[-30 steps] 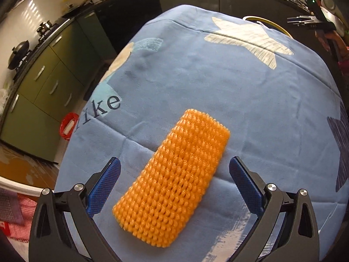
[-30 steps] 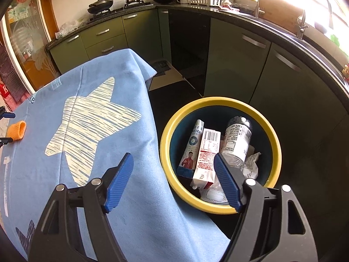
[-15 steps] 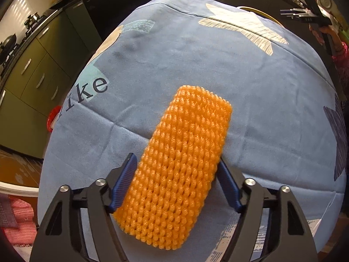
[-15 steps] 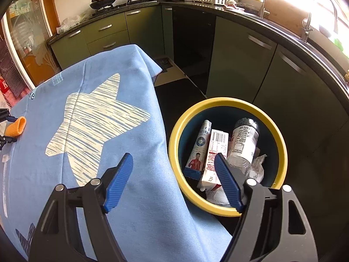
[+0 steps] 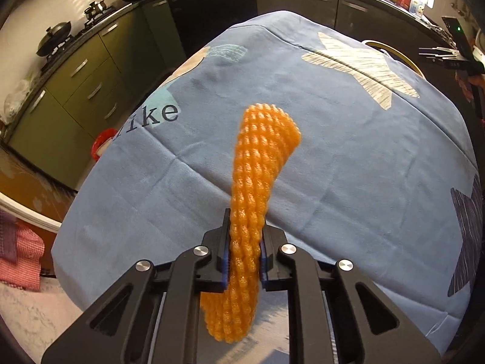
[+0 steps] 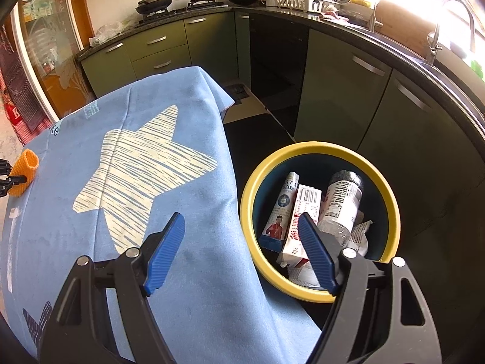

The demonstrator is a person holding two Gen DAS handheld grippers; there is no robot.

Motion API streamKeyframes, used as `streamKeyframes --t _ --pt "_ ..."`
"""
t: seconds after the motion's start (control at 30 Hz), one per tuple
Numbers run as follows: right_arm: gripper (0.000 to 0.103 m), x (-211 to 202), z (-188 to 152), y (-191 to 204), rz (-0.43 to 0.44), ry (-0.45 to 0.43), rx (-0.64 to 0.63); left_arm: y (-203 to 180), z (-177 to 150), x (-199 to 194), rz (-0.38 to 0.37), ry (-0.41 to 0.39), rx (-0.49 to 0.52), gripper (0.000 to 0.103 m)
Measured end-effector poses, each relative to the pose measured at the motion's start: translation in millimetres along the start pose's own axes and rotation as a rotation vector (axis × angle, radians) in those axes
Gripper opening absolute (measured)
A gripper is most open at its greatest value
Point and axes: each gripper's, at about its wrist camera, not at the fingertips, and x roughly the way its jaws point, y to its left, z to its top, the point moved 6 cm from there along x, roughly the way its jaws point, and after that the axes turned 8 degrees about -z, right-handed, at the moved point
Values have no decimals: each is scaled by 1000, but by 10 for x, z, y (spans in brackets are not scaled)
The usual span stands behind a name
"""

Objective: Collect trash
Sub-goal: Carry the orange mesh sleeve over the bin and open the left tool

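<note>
My left gripper [image 5: 244, 236] is shut on an orange foam net sleeve [image 5: 257, 163], squeezed flat between the jaws and lifted off the blue tablecloth [image 5: 348, 157]. The sleeve also shows in the right wrist view [image 6: 25, 171] at the far left. My right gripper [image 6: 241, 242] is open and empty, held above the table's edge beside a yellow-rimmed bin [image 6: 391, 200]. The bin holds a tube [image 6: 282, 209], a carton [image 6: 303, 215], a plastic bottle [image 6: 341, 200] and wrappers.
The table with the star-print cloth [image 6: 136, 166] stands in a kitchen. Green cabinets [image 6: 333, 97] and a dark counter curve around behind the bin. A red object [image 5: 101, 147] lies on the floor left of the table. The bin's rim shows in the left wrist view [image 5: 391, 50].
My left gripper has closed on the orange sleeve and lifted it off the cloth, folding it upright. My right gripper has stayed open and shifted slightly over the bin's side.
</note>
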Motion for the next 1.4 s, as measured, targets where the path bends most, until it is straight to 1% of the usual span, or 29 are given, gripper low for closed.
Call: streamKeyframes --t 0.1,0.2,0.27,0.37,0.4,0.47,0.53,0.57,0.63,0.73,0.8,0.87,0.93,1.0,1.1,1.23,1.3,1.33,1.4 --pt "73 -54 -35 -40 9 -7 -7 -188 56 -111 52 -8 -15 14" --pt "73 -133 -82 -114 6 -16 -19 -413 182 -255 64 -39 -39 14" --pt "73 -206 -127 -207 1 -24 -21 -650 339 -365 77 -59 -46 14" --pt "73 -315 -203 -407 -17 -37 -7 -1044 603 -484 42 -99 -52 14" --pt "73 -351 -232 -488 -24 -40 2 -1220 739 -505 20 -113 -61 14" --pt "74 -424 -302 -700 -41 -51 33 -1539 983 -520 -49 -141 -77 14" --pt "76 -493 -379 -933 -57 -63 76 -1889 1291 -467 -95 -156 -74 14" --pt "76 -513 -413 -1023 -59 -67 96 -2085 1475 -416 -125 -162 -71 14" --pt "76 -542 -498 -1197 -58 -70 134 -2361 1740 -297 -175 -156 -71 14" --pt "76 -574 -652 -1437 -56 -70 181 -2737 2198 -39 -262 -144 -99 15" --pt "76 -590 -748 -1584 -51 -71 213 -2961 2504 178 -316 -131 -141 15" --pt "76 -605 -837 -1719 -43 -75 249 -3152 2804 452 -356 -100 -186 15" --pt "76 -617 -914 -1824 -35 -82 282 -3297 2986 663 -362 -80 -209 15" --pt "76 -593 -982 -1913 -23 -79 309 -3424 3199 958 -351 -62 -241 16" --pt "76 -529 -1064 -2022 -18 -69 338 -3542 3408 1275 -333 -45 -288 18" --pt "76 -445 -1116 -2087 -3 -55 354 -3592 3582 1619 -305 -41 -359 20" --pt "76 -421 -1135 -2108 3 -52 359 -3595 3619 1788 -289 -30 -407 30" --pt "76 -406 -1137 -2114 7 -51 362 -3565 3597 1842 -281 -28 -433 33" --pt "76 -387 -1146 -2116 12 -50 364 -3532 3570 1953 -284 -14 -484 48"
